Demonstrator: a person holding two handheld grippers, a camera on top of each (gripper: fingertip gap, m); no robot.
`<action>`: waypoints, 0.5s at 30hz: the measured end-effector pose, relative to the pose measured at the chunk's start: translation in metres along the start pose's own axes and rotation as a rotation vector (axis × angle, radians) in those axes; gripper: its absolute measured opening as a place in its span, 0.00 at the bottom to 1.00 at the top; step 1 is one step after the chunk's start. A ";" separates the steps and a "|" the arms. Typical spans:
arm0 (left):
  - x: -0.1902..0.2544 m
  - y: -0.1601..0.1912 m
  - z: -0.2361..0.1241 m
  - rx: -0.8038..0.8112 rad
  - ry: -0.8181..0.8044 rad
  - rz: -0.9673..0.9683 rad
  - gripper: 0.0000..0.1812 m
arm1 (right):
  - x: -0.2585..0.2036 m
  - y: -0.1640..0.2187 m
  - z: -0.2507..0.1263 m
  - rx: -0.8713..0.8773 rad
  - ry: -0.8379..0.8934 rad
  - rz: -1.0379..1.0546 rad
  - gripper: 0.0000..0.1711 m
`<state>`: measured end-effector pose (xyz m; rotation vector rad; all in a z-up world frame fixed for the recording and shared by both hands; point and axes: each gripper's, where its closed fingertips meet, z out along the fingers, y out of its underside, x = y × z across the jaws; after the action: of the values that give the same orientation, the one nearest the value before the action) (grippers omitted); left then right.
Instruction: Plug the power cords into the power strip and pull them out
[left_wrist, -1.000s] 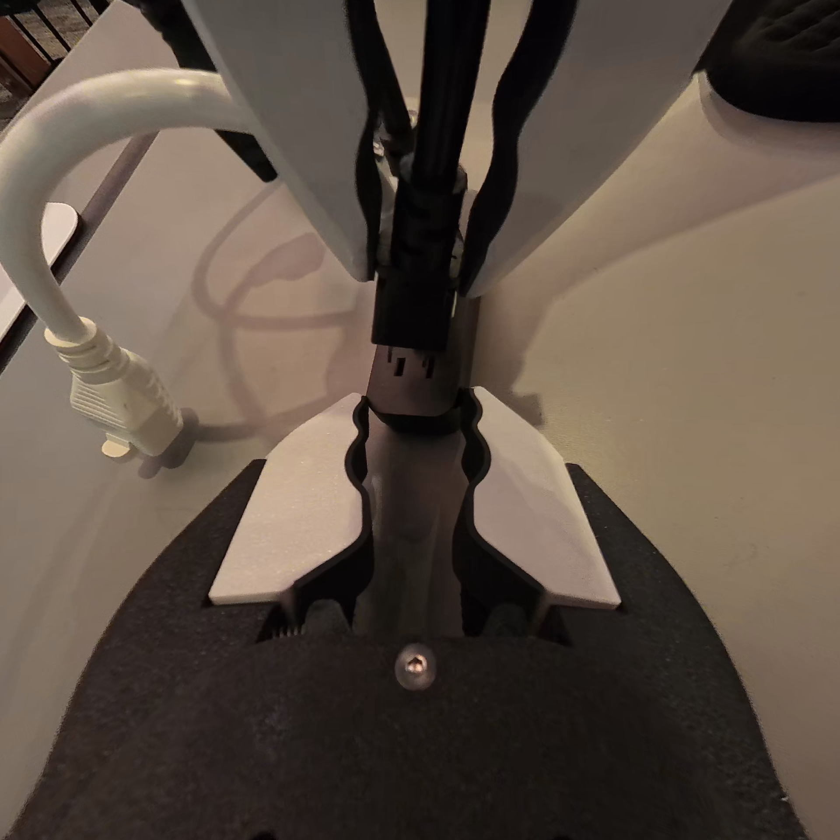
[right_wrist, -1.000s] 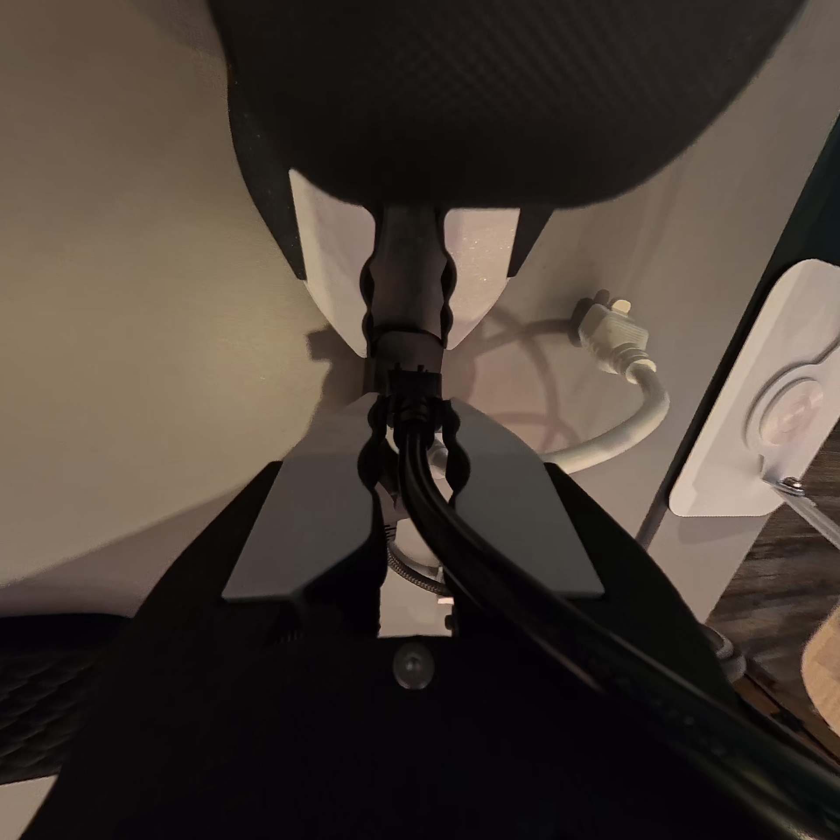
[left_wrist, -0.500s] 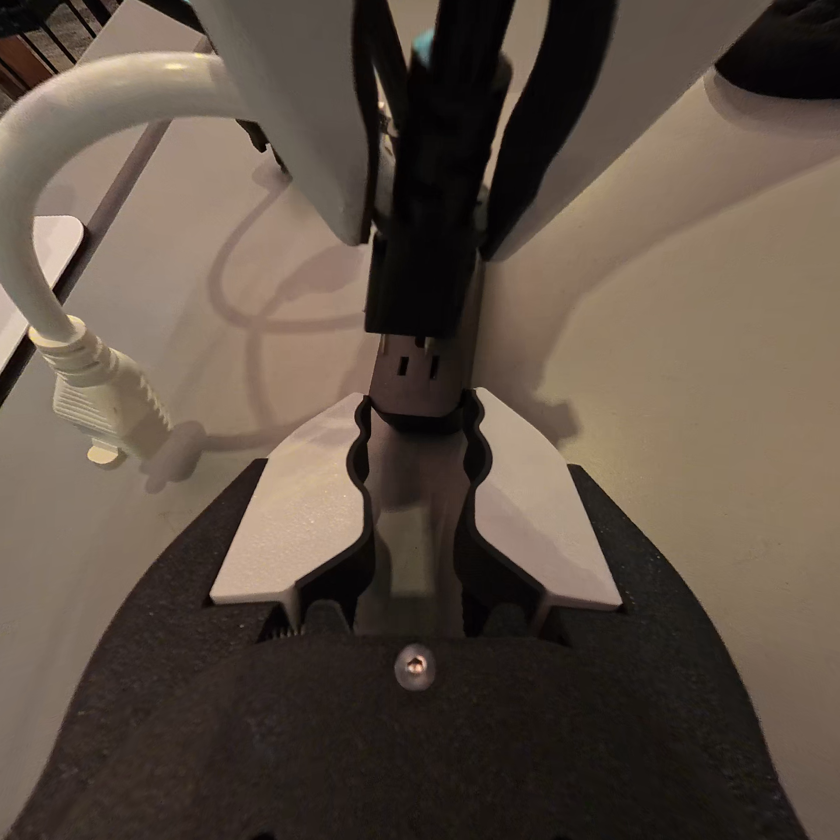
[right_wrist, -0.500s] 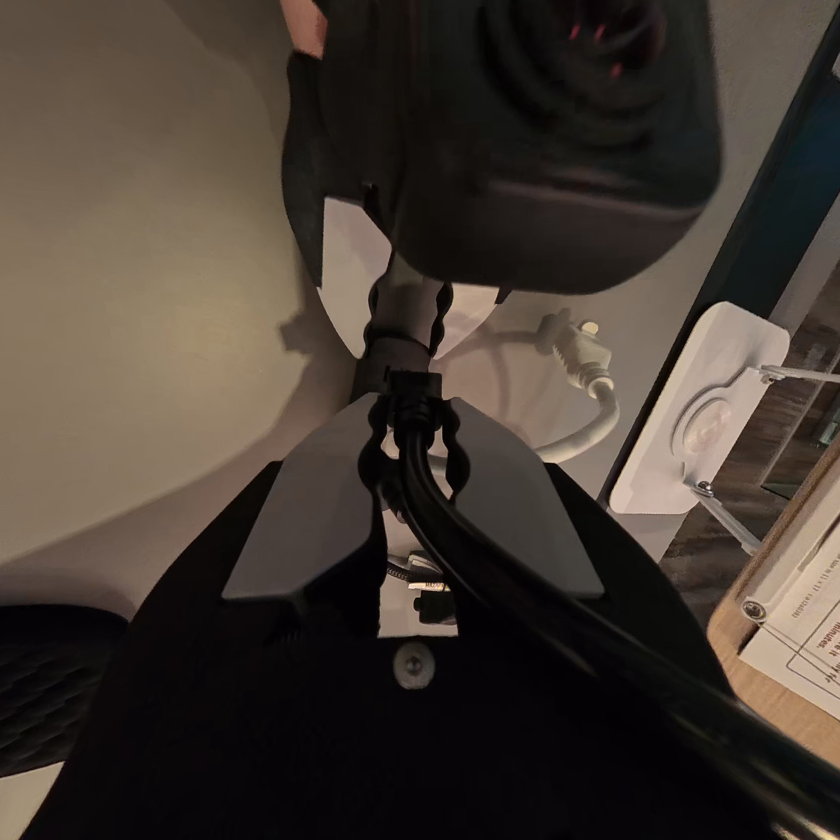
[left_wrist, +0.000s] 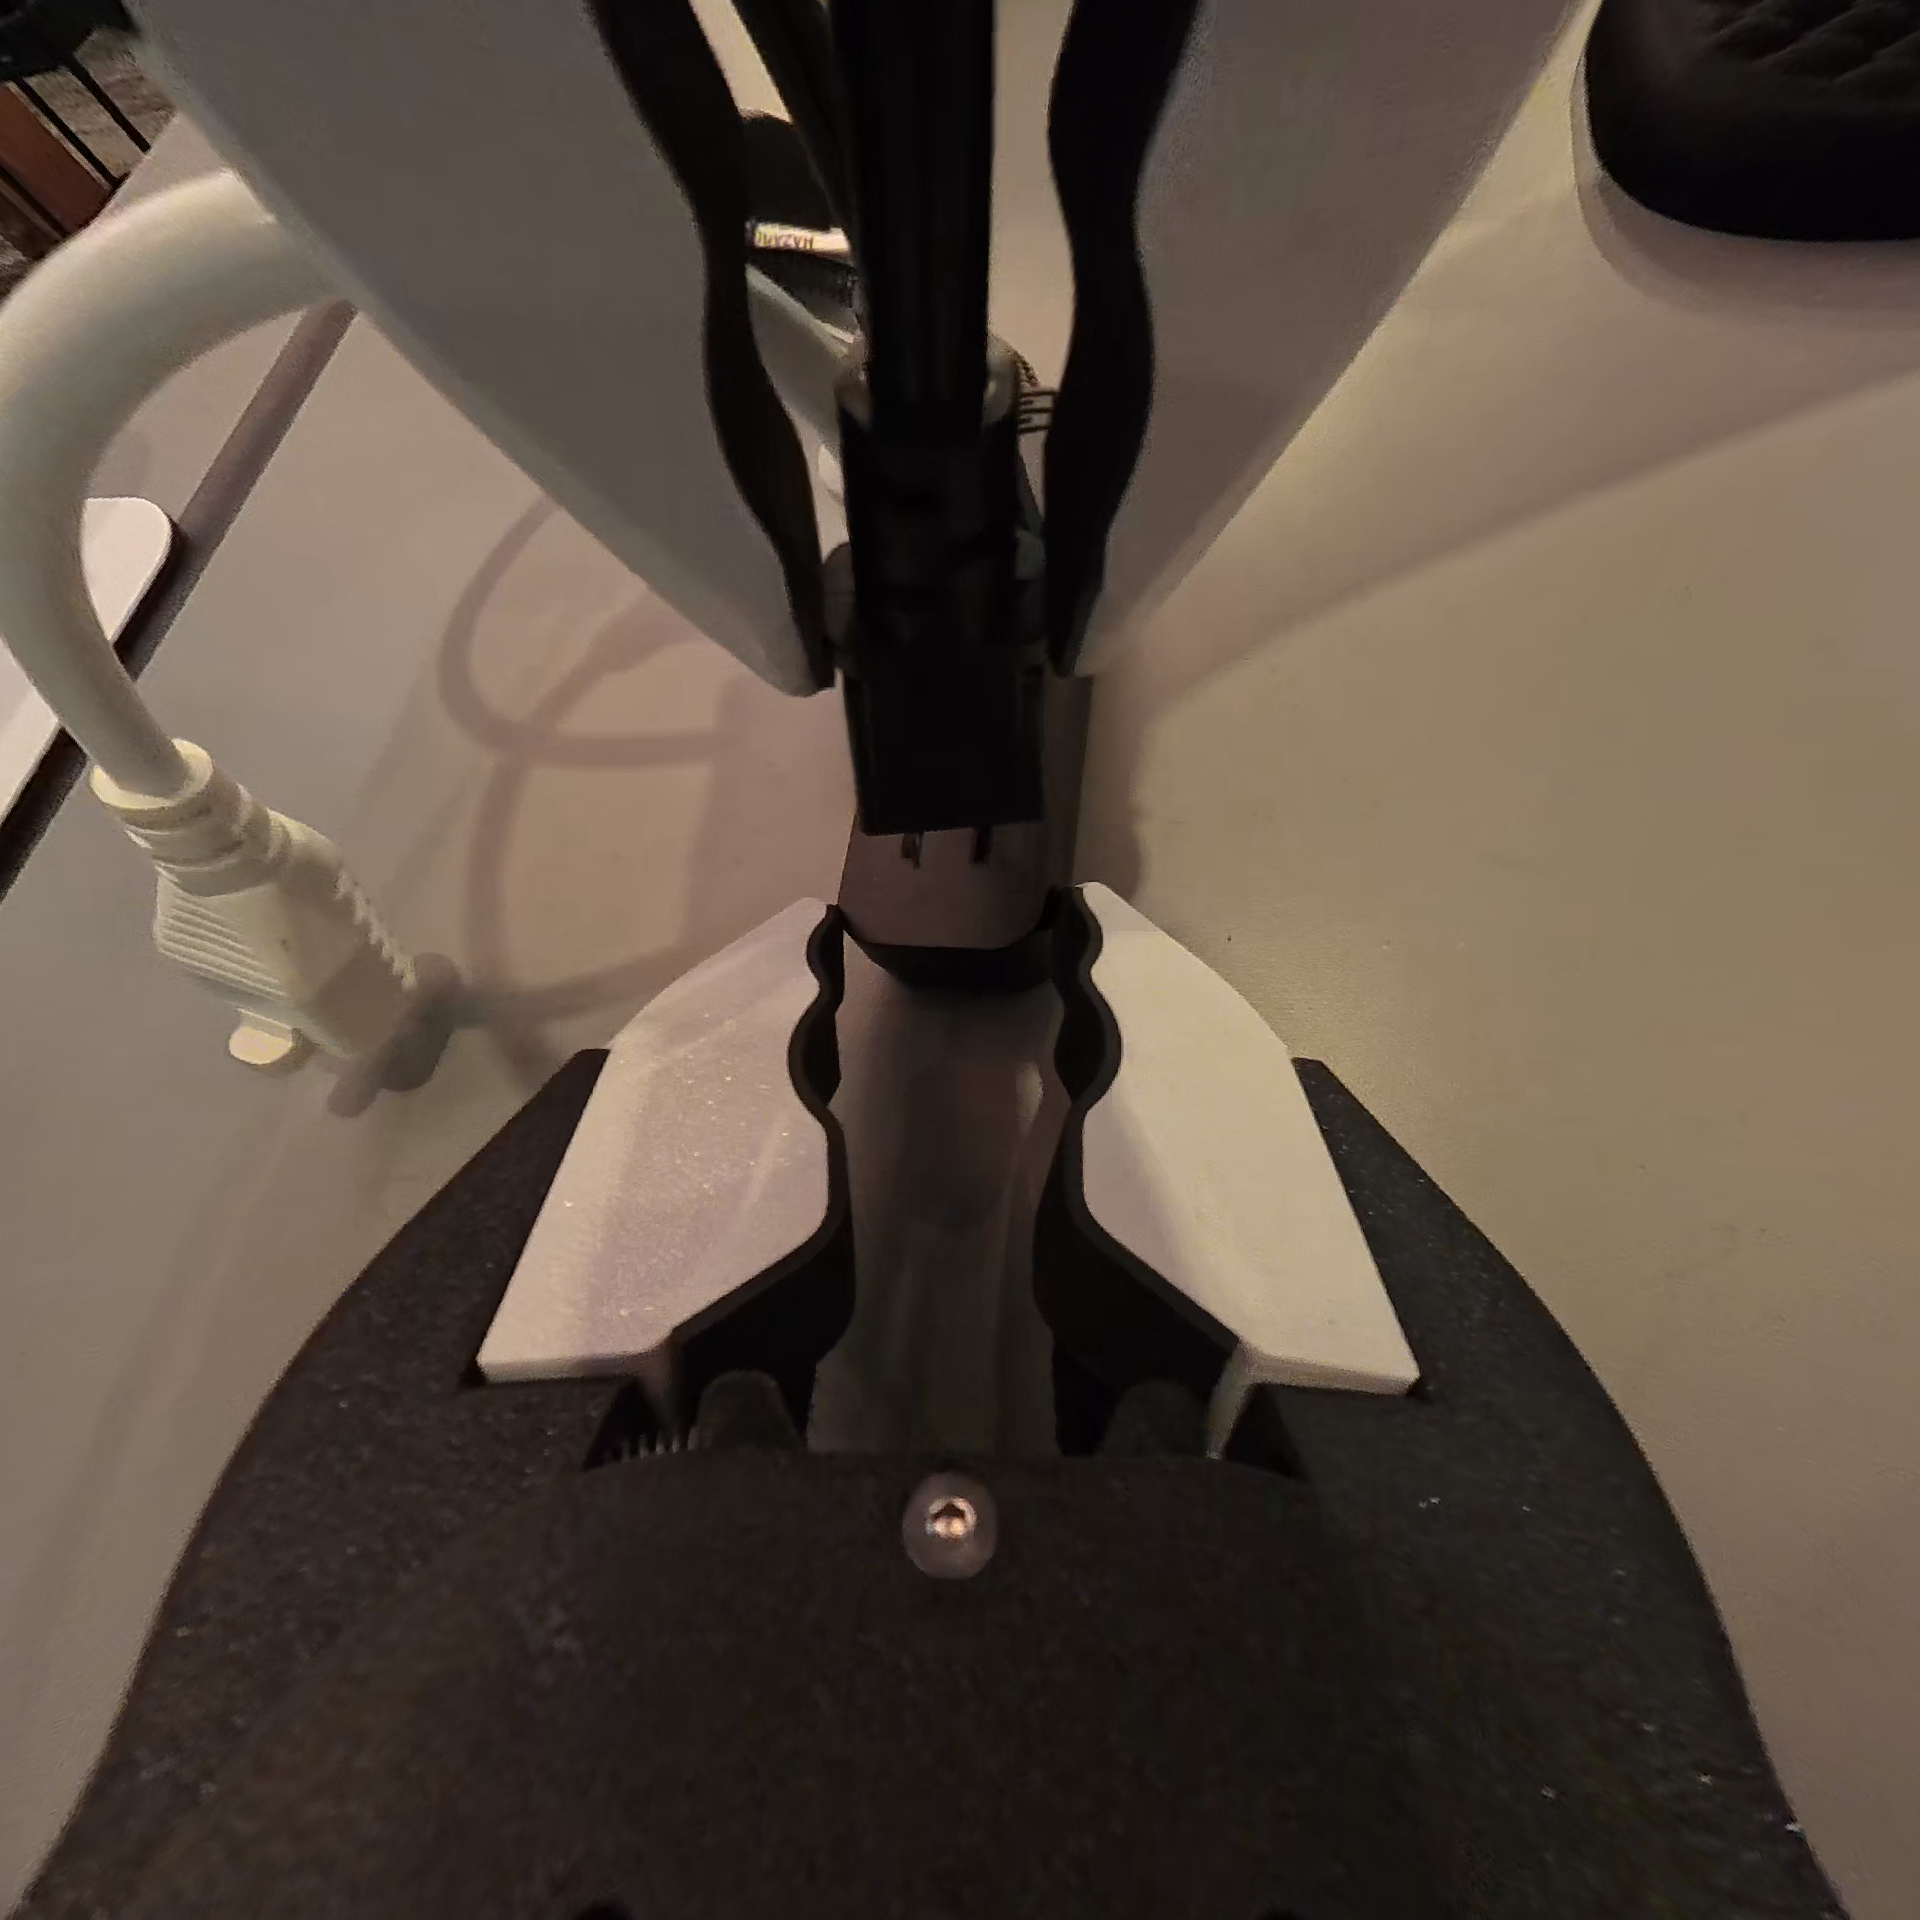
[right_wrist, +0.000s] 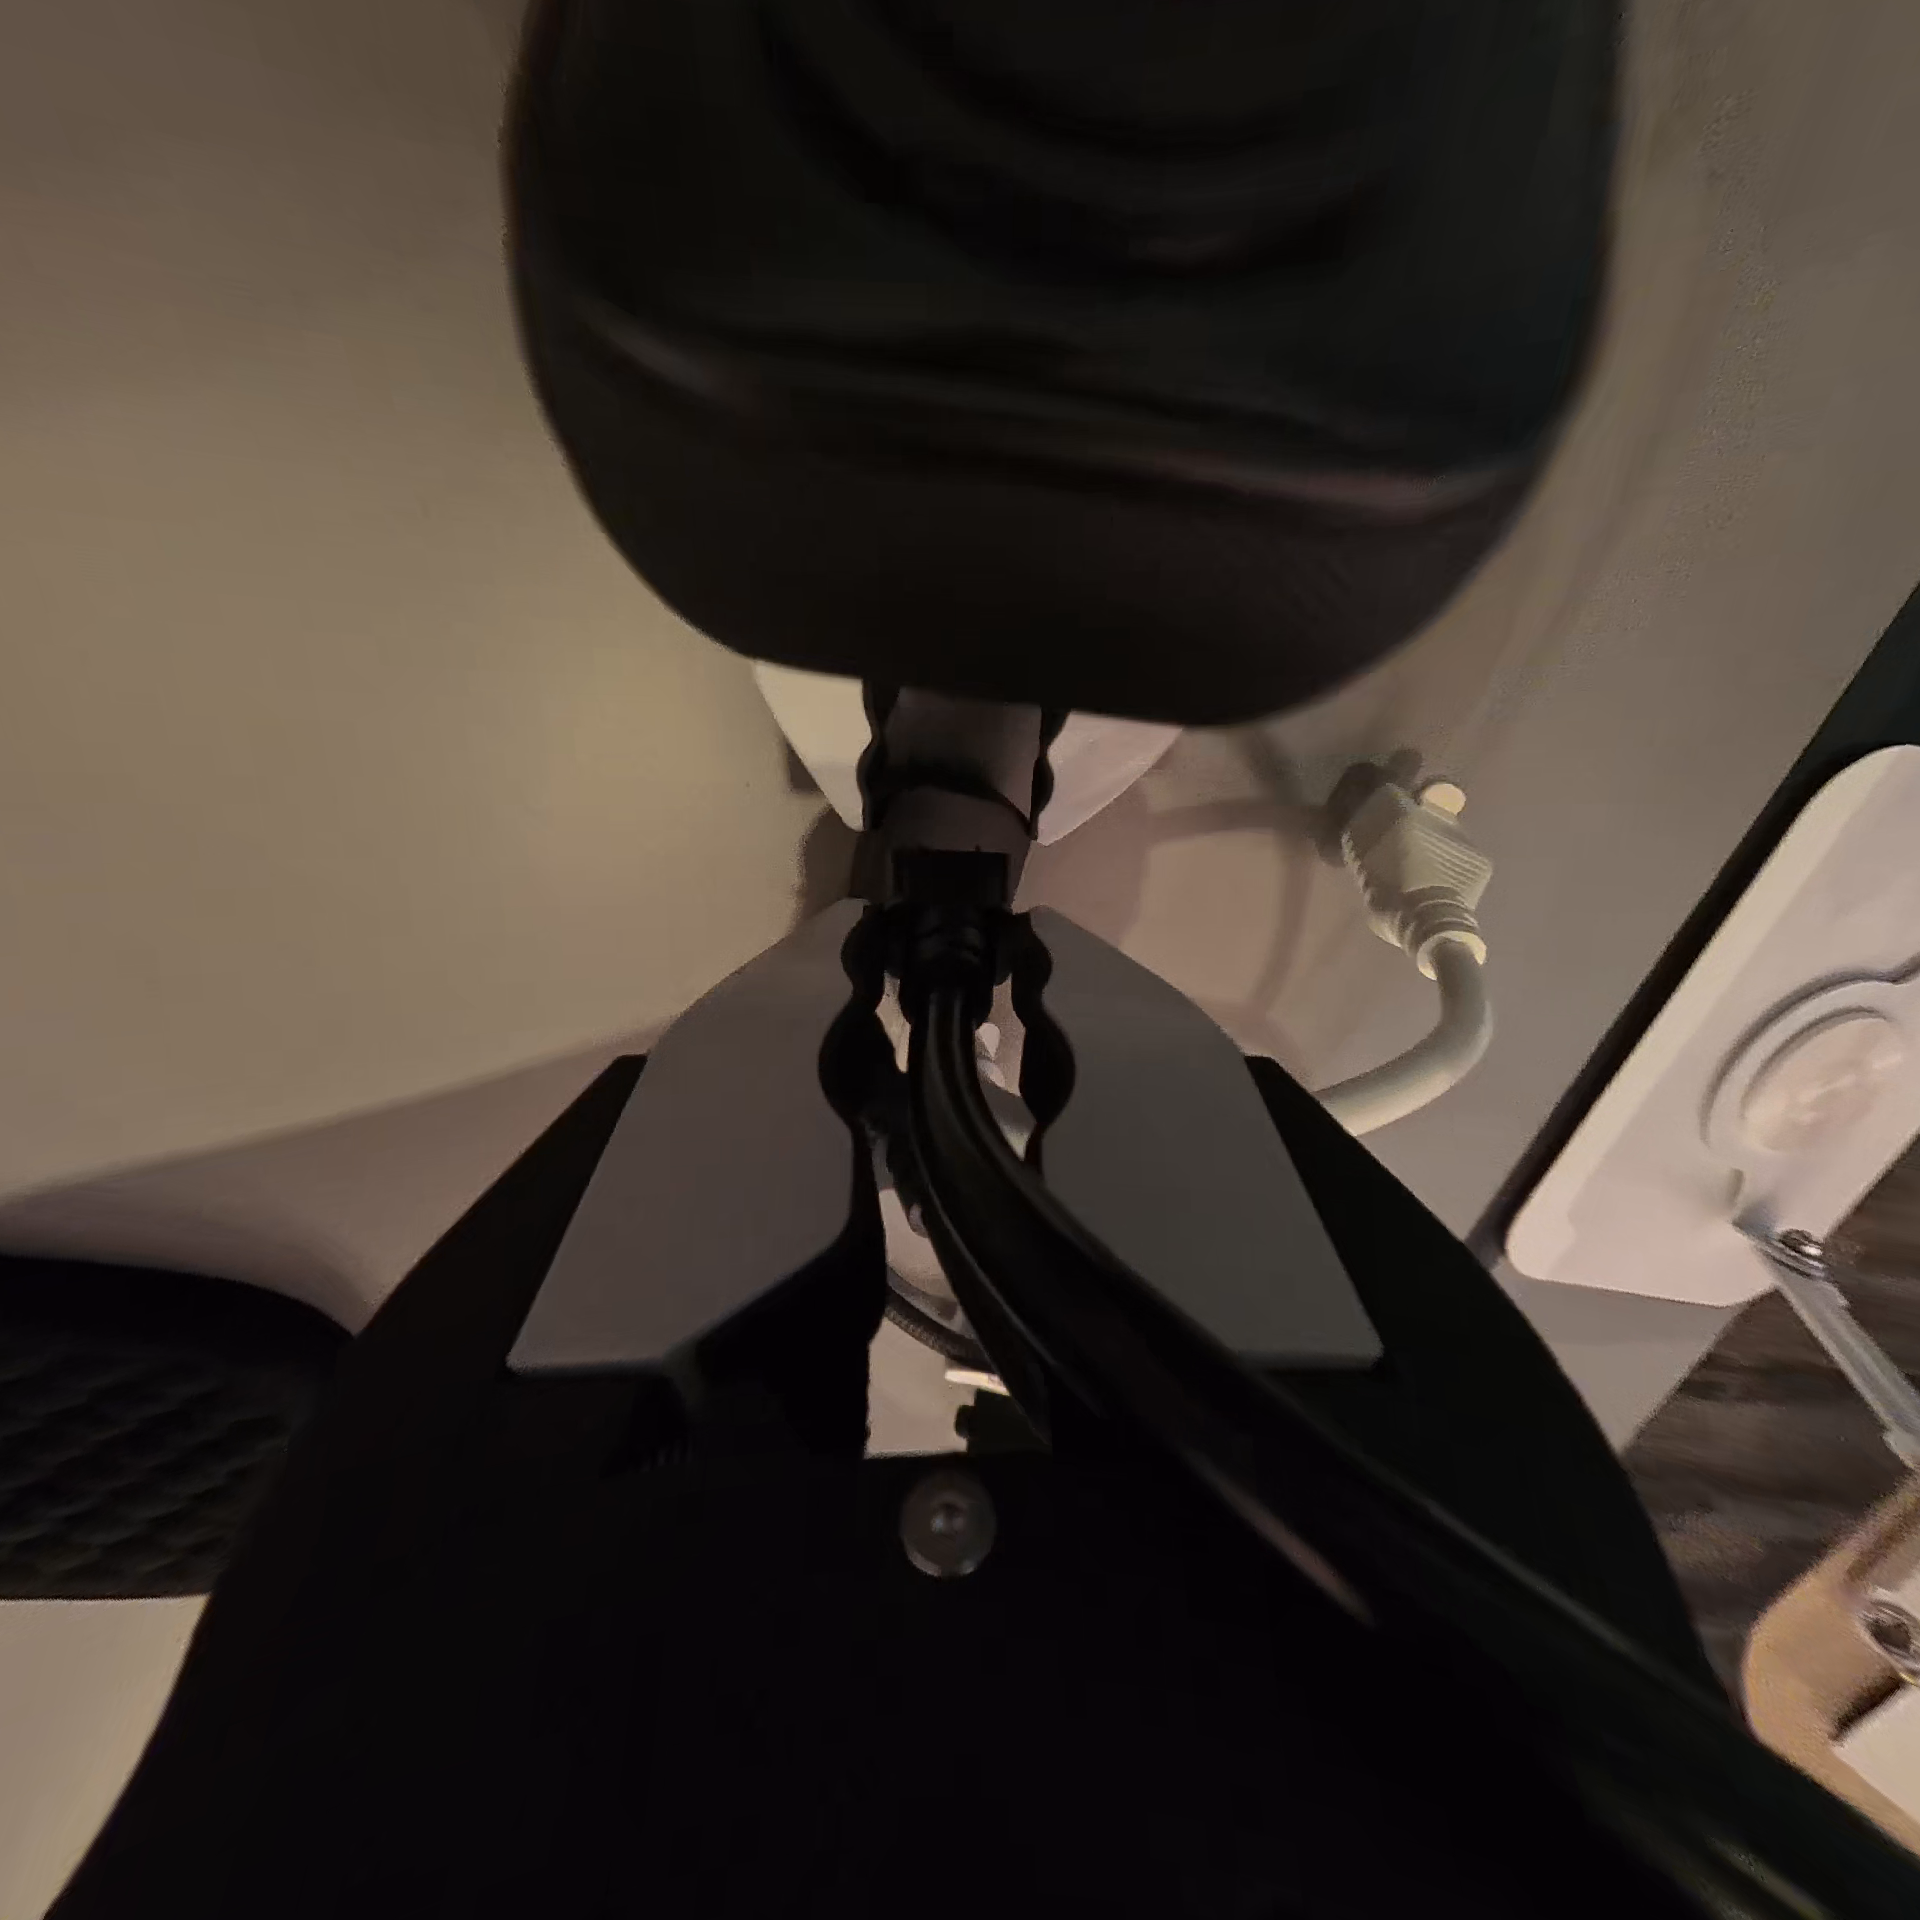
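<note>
My left gripper (left_wrist: 943, 920) is shut on the end of a narrow grey power strip (left_wrist: 935, 883) and holds it over the pale table. My right gripper (right_wrist: 940, 925) is shut on a black plug (right_wrist: 943, 878), whose thick black cord (right_wrist: 1039, 1164) runs back over the gripper. In the left wrist view the black plug (left_wrist: 940, 727) stands end-on against the strip's socket, with short lengths of its prongs still showing. The right gripper's white fingers (left_wrist: 540, 343) fill the top of that view. The left gripper's dark body (right_wrist: 1039, 364) faces the right camera.
A white plug (left_wrist: 270, 956) on a thick white cord (left_wrist: 62, 436) lies loose on the table to the left; it also shows in the right wrist view (right_wrist: 1403, 842). A white bracket (right_wrist: 1714, 1039) sits at the table edge. A black mesh object (left_wrist: 1766, 104) lies nearby. Spacing between my two grippers at the tips: around 6 cm. Both grippers' tips are roughly 25 cm from the black mesh object (left_wrist: 1766, 104). It turns up in the right wrist view (right_wrist: 258, 1377) as well.
Half a second ago the black plug sat farther out with the socket slots exposed. It has moved back toward the strip, so only short bits of prong show. Both grips are unchanged.
</note>
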<state>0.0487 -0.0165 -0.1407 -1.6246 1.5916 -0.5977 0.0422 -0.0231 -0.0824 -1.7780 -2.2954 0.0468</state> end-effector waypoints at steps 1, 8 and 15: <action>0.000 0.000 0.000 0.000 0.000 0.000 0.22 | -0.001 0.000 0.000 0.018 -0.015 0.016 0.14; -0.001 0.000 0.000 0.003 0.009 -0.017 0.22 | -0.008 0.007 0.005 0.048 -0.042 0.015 0.14; 0.000 0.000 0.000 0.001 0.004 -0.009 0.22 | -0.007 0.007 0.006 0.050 -0.001 0.027 0.14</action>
<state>0.0485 -0.0162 -0.1406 -1.6318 1.5873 -0.6061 0.0490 -0.0272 -0.0904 -1.7844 -2.2510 0.1087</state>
